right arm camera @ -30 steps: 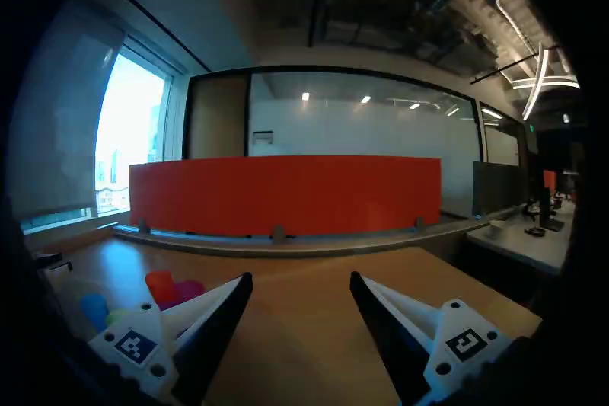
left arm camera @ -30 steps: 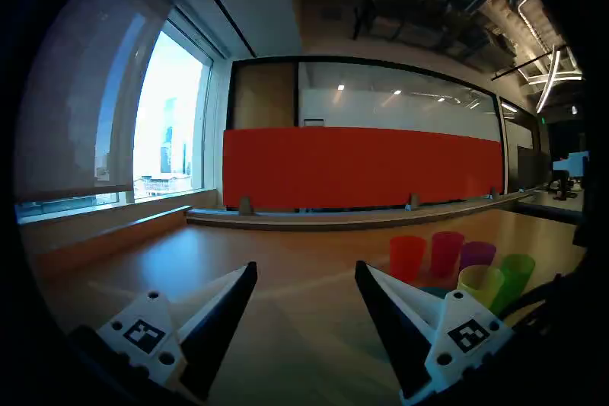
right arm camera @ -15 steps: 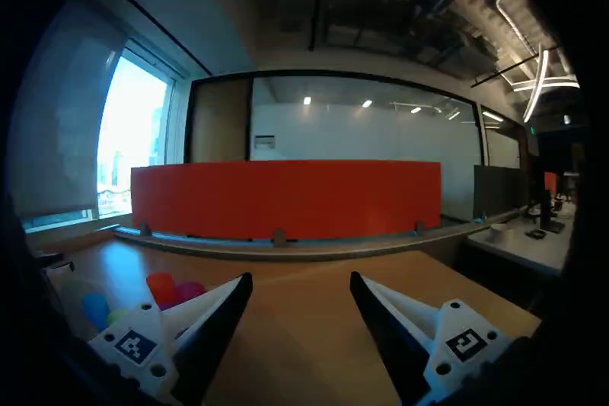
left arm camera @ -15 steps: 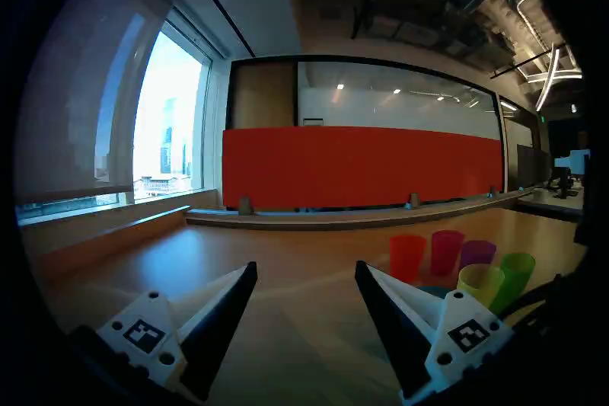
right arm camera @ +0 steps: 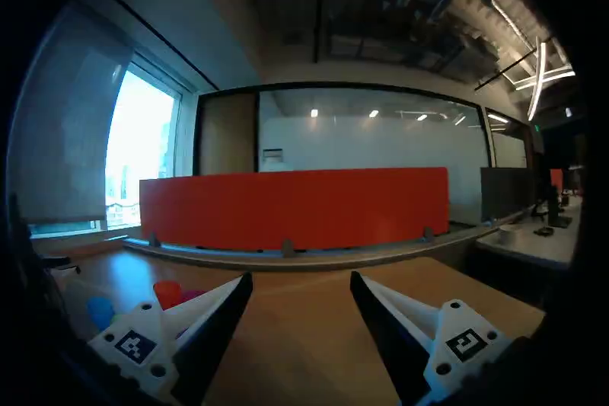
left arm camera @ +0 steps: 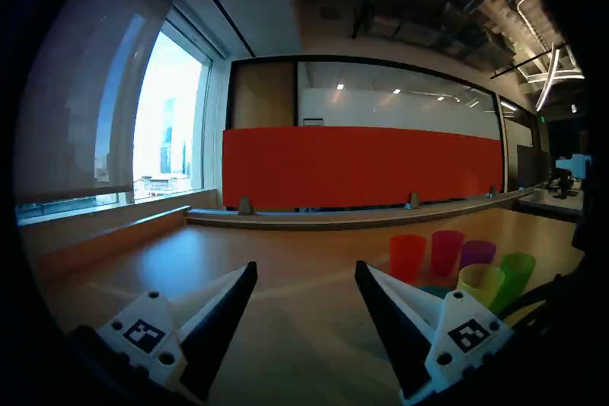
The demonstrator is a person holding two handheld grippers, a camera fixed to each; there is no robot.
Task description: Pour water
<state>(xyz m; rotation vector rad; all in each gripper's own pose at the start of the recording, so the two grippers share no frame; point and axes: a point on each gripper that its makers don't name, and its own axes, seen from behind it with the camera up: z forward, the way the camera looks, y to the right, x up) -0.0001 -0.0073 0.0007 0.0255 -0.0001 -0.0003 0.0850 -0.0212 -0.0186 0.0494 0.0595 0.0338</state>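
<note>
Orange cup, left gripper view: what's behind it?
Behind the orange cup: bare wooden desk, then the red divider panel. The magenta cup stands beside it, not behind. A finger of the left hand-held gripper covers the orange cup's base.

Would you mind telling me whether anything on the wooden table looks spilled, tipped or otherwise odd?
Nothing stands out. The coloured plastic cups stand upright in a tight cluster on the wooden table, with no puddle visible. The left gripper and the right gripper are both open and empty.
</note>
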